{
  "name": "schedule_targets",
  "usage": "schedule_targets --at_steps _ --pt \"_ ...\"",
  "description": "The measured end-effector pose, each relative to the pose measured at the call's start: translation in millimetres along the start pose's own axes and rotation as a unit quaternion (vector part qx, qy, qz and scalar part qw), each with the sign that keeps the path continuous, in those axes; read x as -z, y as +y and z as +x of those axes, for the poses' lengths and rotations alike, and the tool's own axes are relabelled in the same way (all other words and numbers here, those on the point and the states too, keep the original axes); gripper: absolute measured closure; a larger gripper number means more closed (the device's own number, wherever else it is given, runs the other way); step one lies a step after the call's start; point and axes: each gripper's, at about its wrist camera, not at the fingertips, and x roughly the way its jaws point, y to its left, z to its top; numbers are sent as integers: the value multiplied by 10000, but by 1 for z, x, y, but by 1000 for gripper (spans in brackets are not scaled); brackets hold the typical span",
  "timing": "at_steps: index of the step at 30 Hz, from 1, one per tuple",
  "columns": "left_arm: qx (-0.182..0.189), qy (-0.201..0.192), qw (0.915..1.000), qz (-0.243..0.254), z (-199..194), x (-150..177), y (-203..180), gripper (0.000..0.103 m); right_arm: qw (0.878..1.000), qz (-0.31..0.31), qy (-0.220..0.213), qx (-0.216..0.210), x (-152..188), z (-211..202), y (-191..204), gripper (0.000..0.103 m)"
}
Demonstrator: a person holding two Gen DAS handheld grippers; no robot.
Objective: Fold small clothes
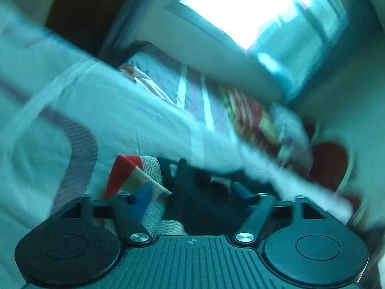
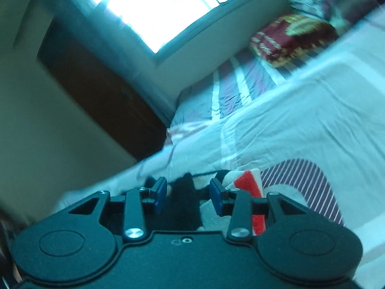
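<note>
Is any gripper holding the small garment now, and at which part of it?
The right gripper stands open around the black part of the garment, not closed. For the left gripper, blur and cloth hide the fingers, so it cannot be told.

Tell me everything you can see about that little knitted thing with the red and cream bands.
The small knitted garment looks like ribbed knit, with cream and red bands, a blue patch in the left wrist view, and a black part. It lies crumpled on the white bedsheet, near a striped patch. The black part sits between the right tool's blue pads, which stand apart. The left tool is right at it; blur hides whether it grips.
</note>
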Motion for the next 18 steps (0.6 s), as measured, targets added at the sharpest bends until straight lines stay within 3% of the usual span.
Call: schedule_targets --at_steps 4,8,9,10,11,13,14,16,18 --pt "-361 515 9934 959 20 -7 -19 44 9963 -712 456 134 -5 23 22 63" --pt "-594 692 9850 1463 30 -11 -28 45 9824 -1530 881 607 2 49 44 65" --pt "-598 710 9847 1478 31 -13 -31 51 9788 -1671 964 684 5 54 46 65" --pt "-620 730 9840 1503 32 -15 -32 66 9754 -1796 1023 766 7 57 49 68" --pt "-639 738 9840 1488 33 -16 -33 71 9730 -1901 1040 801 8 59 53 72" --pt "-568 746 9852 1436 31 -19 -34 79 9700 -2025 1094 787 9 62 57 96" --pt "-580 712 9840 1524 32 -17 -35 81 9685 -2085 1094 809 10 63 59 96" --pt "-565 566 9840 1593 27 -13 -34 95 9652 -2261 1013 837 14 61 64 97" --pt "-584 198 9855 1583 20 -10 -32 96 9635 -2402 775 893 17 56 68 97"
